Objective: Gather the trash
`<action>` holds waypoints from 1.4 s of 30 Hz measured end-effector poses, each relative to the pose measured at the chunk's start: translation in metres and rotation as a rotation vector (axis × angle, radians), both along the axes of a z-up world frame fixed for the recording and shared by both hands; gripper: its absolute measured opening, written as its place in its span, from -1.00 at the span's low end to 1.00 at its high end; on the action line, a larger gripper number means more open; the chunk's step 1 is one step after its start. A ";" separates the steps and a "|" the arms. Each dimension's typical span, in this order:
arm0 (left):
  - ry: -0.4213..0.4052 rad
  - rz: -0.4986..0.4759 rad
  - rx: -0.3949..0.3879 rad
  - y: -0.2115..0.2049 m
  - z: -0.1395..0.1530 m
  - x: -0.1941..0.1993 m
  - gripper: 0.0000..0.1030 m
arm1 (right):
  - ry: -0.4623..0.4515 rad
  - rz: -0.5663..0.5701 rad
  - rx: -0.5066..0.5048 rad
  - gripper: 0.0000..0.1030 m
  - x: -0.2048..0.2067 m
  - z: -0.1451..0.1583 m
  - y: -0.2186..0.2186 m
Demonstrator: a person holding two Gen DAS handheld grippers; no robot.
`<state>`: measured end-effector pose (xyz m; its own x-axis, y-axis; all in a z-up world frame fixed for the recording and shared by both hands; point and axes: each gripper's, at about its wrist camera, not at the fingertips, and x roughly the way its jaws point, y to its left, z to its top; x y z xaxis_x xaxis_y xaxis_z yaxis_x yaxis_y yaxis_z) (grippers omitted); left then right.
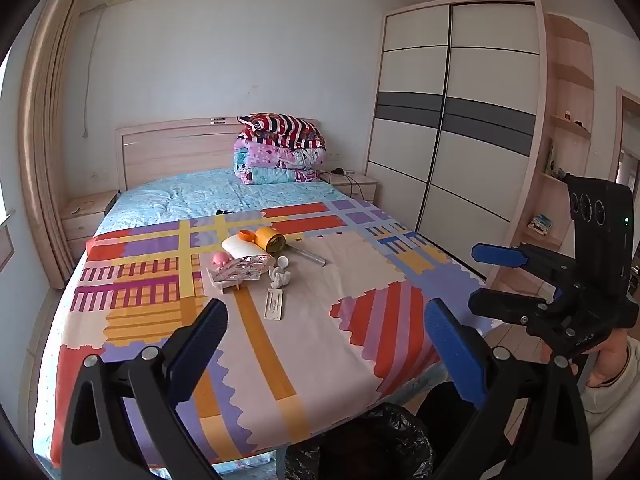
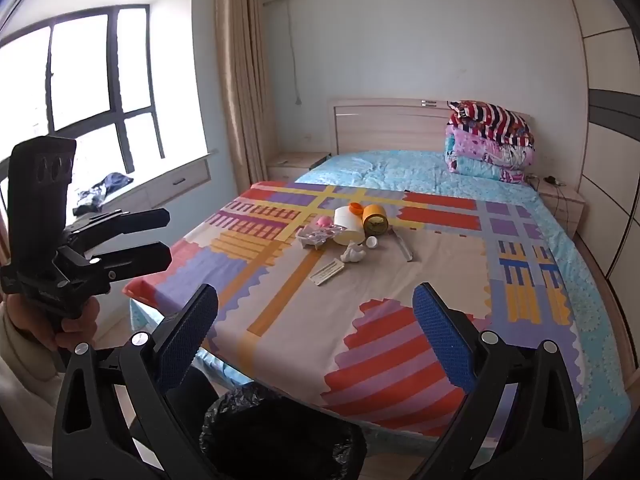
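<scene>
On bed [image 1: 360, 320], flat white strip [image 1: 274, 304] lies lengthwise toward headboard [image 1: 168, 148]; both grippers, left [image 1: 326, 334] & right [image 2: 316, 330], spread apart, empty.

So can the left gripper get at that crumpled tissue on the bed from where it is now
Probably yes. The left gripper is open and empty, and bare bedspread lies between it and the tissue. Only the flat white strip lies just in front, low enough to pass over. It would need to move forward, though.
</scene>
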<state>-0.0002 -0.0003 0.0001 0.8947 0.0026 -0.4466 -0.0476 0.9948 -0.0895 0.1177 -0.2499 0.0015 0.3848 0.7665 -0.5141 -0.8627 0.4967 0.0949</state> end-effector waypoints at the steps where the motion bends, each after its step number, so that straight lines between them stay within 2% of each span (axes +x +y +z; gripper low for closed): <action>1: -0.001 0.000 -0.005 0.000 0.000 0.000 0.84 | 0.002 0.000 0.002 0.92 0.000 0.000 0.000; 42: 0.005 -0.019 0.008 -0.004 0.001 0.004 0.84 | -0.026 -0.005 -0.012 0.92 -0.002 0.004 0.000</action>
<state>0.0033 -0.0048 0.0011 0.8922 -0.0104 -0.4515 -0.0294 0.9963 -0.0810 0.1162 -0.2500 0.0053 0.4022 0.7584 -0.5128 -0.8622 0.5021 0.0663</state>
